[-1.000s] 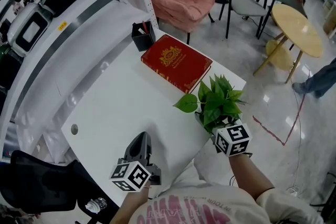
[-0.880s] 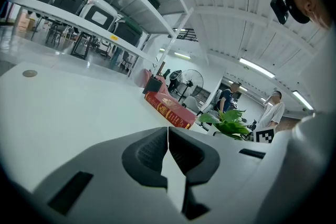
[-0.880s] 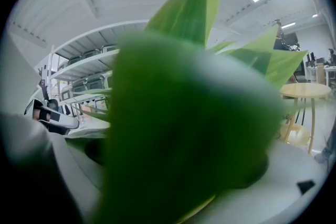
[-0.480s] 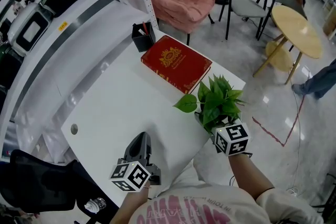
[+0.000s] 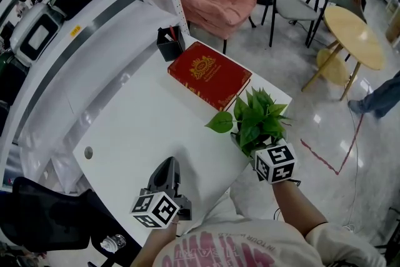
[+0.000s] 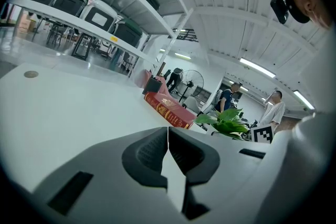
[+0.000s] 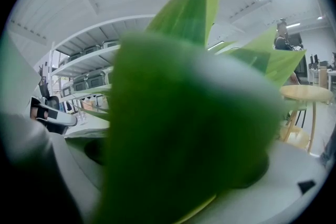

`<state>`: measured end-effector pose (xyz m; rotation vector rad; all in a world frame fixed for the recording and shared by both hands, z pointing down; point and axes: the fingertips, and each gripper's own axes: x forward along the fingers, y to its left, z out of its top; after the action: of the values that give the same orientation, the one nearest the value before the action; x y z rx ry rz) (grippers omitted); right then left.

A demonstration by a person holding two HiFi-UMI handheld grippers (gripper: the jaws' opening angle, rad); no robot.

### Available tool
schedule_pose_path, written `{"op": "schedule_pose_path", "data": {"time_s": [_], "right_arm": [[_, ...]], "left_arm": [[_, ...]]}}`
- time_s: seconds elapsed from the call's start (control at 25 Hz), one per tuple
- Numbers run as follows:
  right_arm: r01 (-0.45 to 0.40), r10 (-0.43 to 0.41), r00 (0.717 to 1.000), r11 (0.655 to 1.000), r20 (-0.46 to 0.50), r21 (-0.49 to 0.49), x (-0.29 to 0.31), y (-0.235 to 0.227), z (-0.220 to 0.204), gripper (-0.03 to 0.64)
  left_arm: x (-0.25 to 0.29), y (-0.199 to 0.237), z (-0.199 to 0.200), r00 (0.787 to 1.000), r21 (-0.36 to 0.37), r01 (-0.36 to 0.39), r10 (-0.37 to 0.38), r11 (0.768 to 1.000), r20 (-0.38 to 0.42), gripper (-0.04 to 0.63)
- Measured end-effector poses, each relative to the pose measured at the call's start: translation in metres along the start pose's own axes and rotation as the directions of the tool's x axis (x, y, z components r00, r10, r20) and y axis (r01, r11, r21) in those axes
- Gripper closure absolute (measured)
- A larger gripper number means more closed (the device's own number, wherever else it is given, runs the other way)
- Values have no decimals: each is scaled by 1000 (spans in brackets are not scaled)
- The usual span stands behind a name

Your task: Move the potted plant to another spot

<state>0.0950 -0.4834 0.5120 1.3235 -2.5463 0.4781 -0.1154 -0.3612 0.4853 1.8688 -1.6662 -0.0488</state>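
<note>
Right now the right tongs (image 5: 248, 144) are gripping the potted plant (image 5: 256, 119) at the right near edge of the smooth white worktop (image 5: 137, 115), its glossy leaves crowding their camera. A red hardback book (image 5: 209, 74) is lying just beyond, a black pen holder (image 5: 170, 44) farther. The left tongs (image 5: 168, 164) are resting closed, empty.

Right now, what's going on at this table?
A person works with a gripper in each hand. The right gripper has its jaws around the plant, apparently gripping it, at the right edge of the table, just on the person's side of the book. Leaves fill that gripper's view, so the contact itself is hidden. The left gripper is shut and empty, low over the table near the person.
</note>
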Motion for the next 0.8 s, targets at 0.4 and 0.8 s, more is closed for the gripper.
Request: {"op": "schedule_pose_path", "data": {"time_s": [0.4,0.8], "right_arm": [[-3,3,1000,1000,-20,-2,1,-1,1,36],[-17,17,1000,1000,-4,-20,0,2,5,37]], "left_arm": [[-2,-2,0,1000,1,-11,11,1000,2,569],[-2,-5,-1,1000,-4,-13,13,1000,2,569]]}}
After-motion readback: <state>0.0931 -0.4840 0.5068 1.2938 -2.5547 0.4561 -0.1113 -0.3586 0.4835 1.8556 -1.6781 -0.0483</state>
